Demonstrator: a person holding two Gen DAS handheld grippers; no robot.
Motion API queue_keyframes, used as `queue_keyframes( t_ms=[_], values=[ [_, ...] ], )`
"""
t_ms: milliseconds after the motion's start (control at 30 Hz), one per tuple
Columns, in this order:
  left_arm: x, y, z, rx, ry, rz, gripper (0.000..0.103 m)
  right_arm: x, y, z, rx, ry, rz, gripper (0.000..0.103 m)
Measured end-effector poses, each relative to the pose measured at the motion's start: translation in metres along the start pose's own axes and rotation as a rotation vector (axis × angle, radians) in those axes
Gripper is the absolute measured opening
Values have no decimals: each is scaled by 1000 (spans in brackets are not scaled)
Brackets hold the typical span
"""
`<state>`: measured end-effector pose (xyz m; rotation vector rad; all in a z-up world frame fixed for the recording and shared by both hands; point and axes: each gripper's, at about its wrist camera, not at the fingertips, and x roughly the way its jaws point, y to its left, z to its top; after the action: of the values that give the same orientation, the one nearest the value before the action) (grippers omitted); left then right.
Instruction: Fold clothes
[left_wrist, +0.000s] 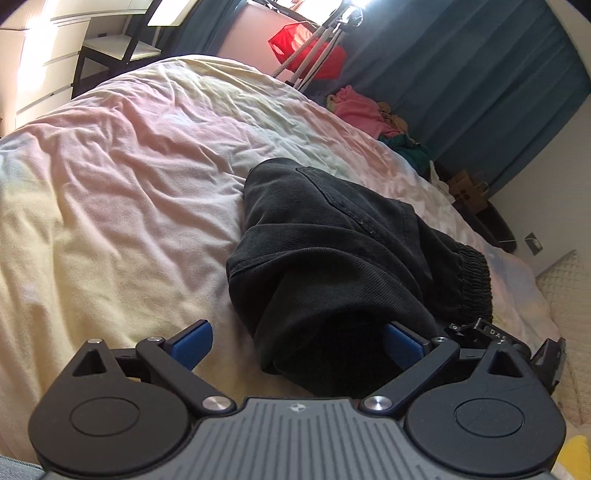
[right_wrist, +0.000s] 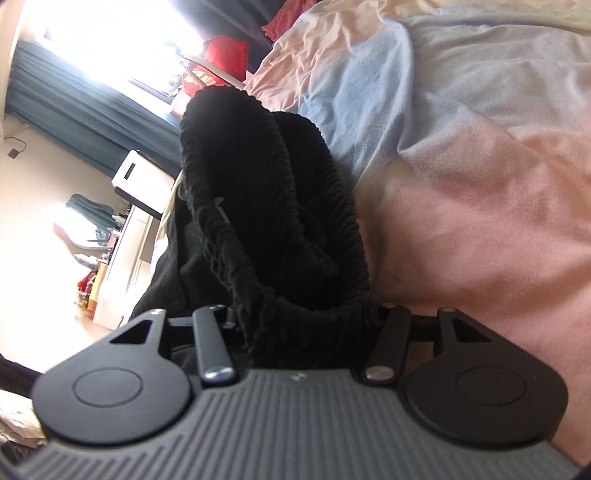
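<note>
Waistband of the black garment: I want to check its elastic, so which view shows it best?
The right wrist view: the gathered waistband fills the middle, open like a loop, ribbing clear though dark. The left wrist view shows only a short stretch of it at the garment's far right edge.

The garment (left_wrist: 332, 236) is black, with a fine twill weave and a ribbed, gathered black waistband (right_wrist: 295, 192). The bed sheet (left_wrist: 122, 177) shows soft pastel patches: cream-yellow, pink and pale blue. The left tool (left_wrist: 295, 343) has a black body, a grey ribbed housing and blue finger pads (left_wrist: 192, 341). The right tool (right_wrist: 303, 321) is black with the same grey ribbed housing. The curtains (left_wrist: 461, 74) are teal blue. A bright red basket (left_wrist: 295, 40) and a pink cloth (left_wrist: 362, 110) lie beyond the bed.
</note>
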<state>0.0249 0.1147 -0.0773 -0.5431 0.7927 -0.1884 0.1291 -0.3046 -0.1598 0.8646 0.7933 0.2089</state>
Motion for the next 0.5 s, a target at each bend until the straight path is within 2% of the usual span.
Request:
queue_keyframes(
  t_ms=[100, 167, 267, 400, 467, 500],
  values=[
    [2, 2, 24, -43, -38, -30, 103, -1, -3, -1, -1, -2, 1, 56],
    [16, 1, 46, -42, -33, -13, 103, -2, -3, -1, -1, -6, 1, 57],
    [49, 7, 69, -96, 37, -21, 103, -2, -3, -2, -2, -7, 1, 57],
    [94, 15, 79, -89, 126, -19, 103, -3, -4, -2, -3, -13, -1, 58],
    [111, 22, 77, -115, 177, -104, 103, -3, -4, -2, 0, -15, -1, 59],
    [115, 24, 76, -118, 182, -111, 103, -2, -6, -2, 7, -16, 1, 59]
  ],
)
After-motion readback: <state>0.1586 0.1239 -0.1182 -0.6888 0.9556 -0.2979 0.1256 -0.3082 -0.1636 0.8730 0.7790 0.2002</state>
